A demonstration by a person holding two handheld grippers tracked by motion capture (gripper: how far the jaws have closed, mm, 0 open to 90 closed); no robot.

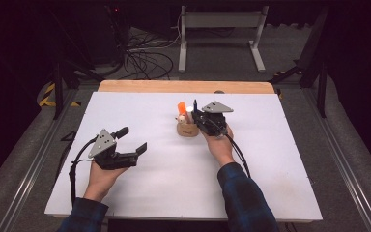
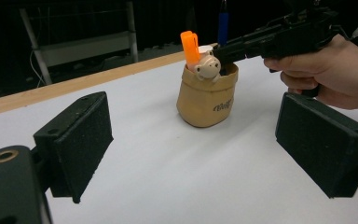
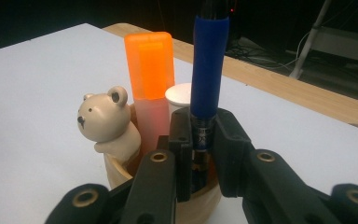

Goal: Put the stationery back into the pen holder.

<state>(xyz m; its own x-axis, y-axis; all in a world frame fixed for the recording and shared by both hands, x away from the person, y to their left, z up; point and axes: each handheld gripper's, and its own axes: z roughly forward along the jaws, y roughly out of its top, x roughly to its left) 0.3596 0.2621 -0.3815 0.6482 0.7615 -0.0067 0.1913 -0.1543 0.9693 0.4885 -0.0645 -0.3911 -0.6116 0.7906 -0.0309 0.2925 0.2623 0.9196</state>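
between the two black pads of the right tool [image 3: 200, 154] stands a blue-barrelled pen with a dark lower shaft [image 3: 208, 70], clamped tight. its long axis runs straight up and down, the blue grip end rising above the pads and the dark lower end dropping into a small tan pouch-shaped holder with dark lettering on its side [image 2: 205, 100]. the pen is upright in that holder, near the middle of the table, toward its far edge.

just beside the pen in the same holder stand an orange translucent highlighter with a squared cap [image 3: 150, 79], also upright, a cream bear-head figure [image 3: 105, 119] at the rim, and a white round-topped thing [image 3: 184, 95] behind them.

the left tool [image 1: 133, 140] hangs well apart from the holder, above the near left of the table, its two jaws spread wide with nothing between them.

the table [image 1: 270, 159] is a flat white board with a pale wooden strip [image 1: 183, 87] along its far edge. beyond it lie grey floor [image 1: 222, 63], a tangle of black cables [image 1: 145, 60] and a white metal stand [image 1: 220, 29], with the room dark behind. dark checked sleeves [image 1: 246, 203] cover the person's forearms.
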